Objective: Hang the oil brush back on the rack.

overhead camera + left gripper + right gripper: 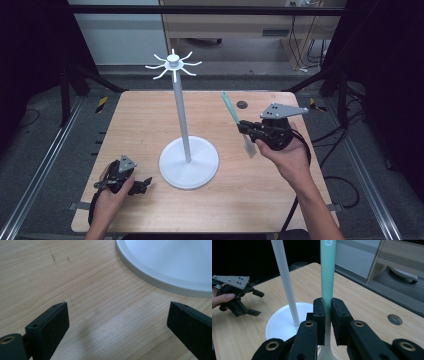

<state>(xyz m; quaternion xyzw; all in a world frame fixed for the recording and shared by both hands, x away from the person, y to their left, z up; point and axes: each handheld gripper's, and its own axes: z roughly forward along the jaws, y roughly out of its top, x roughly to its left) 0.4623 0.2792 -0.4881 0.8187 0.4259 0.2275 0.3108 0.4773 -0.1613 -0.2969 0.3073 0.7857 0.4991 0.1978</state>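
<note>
Spatula [328,272] upright, handle clamped in right gripper [326,305] jaws, left gripper [117,315] open, empty.

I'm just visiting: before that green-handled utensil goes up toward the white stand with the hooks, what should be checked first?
1. Right gripper shut on the spatula: ok.
2. Handle end free above the jaws: ok.
3. Hanging hole in the handle: cannot tell.
4. Hooks on the stand empty: ok.
5. Left gripper open and off the stand's base: ok.
6. Stand upright on the table: ok.
</note>
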